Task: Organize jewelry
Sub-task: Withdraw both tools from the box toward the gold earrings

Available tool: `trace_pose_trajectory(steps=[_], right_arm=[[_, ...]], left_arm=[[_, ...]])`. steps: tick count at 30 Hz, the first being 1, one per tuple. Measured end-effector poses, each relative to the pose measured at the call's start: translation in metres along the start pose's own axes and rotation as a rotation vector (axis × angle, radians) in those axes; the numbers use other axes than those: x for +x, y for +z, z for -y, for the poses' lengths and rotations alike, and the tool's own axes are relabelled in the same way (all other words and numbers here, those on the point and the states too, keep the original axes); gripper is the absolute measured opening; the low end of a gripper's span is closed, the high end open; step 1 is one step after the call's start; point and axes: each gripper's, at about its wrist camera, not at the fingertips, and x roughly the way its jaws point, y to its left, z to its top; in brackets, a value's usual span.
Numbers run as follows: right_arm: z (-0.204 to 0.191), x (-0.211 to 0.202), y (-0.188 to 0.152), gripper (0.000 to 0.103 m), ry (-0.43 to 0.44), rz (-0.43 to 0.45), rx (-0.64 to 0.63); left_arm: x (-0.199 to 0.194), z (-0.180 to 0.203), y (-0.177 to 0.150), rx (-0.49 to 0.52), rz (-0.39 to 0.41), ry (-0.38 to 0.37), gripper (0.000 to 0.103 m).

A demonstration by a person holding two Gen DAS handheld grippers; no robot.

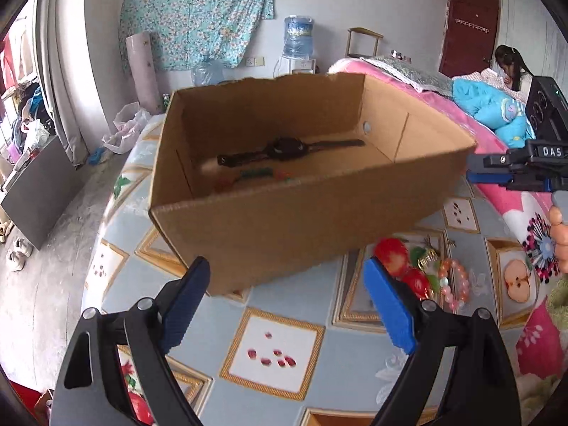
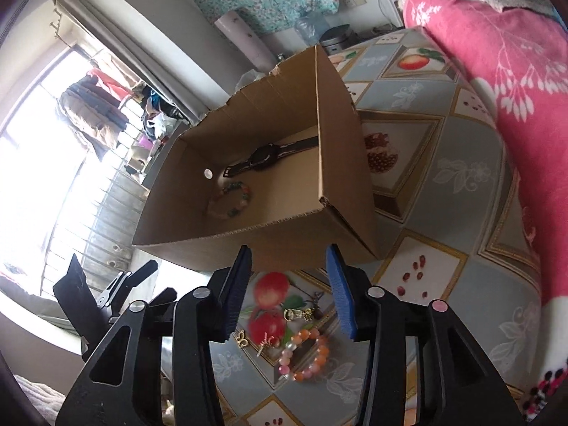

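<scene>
An open cardboard box (image 1: 284, 220) (image 2: 284, 245) stands on the fruit-print tablecloth. Inside lie a black wristwatch (image 1: 284, 149) (image 2: 266, 158) and a green-and-pink bead bracelet (image 2: 230, 200) (image 1: 255, 174). On the cloth beside the box lie a pink-and-orange bead bracelet (image 2: 305, 355) (image 1: 452, 285), a gold ring-like piece (image 2: 294, 314) (image 1: 427, 257) and small gold charms (image 2: 243, 339). My left gripper (image 1: 287, 298) is open and empty in front of the box. My right gripper (image 2: 289, 291) is open and empty above the loose jewelry; it also shows in the left wrist view (image 1: 497, 170).
The table (image 1: 277, 351) meets a bed with a pink floral blanket (image 2: 497, 71) on the right. A person (image 1: 514, 67) sits on the bed at the far right. The floor (image 1: 42, 266) drops away to the left of the table.
</scene>
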Motion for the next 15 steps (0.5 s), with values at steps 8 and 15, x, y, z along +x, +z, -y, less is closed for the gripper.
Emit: trace_pose_trajectory(steps=[8, 15], right_arm=[[0.017, -0.006, -0.047, 0.061, -0.195, -0.058, -0.003], [-0.006, -0.003, -0.068, 0.062, -0.266, -0.038, -0.150]], left_arm=[[0.020, 0.022, -0.046, 0.066, -0.193, 0.078, 0.087], [0.021, 0.030, -0.057, 0.124, -0.193, 0.169, 0.099]])
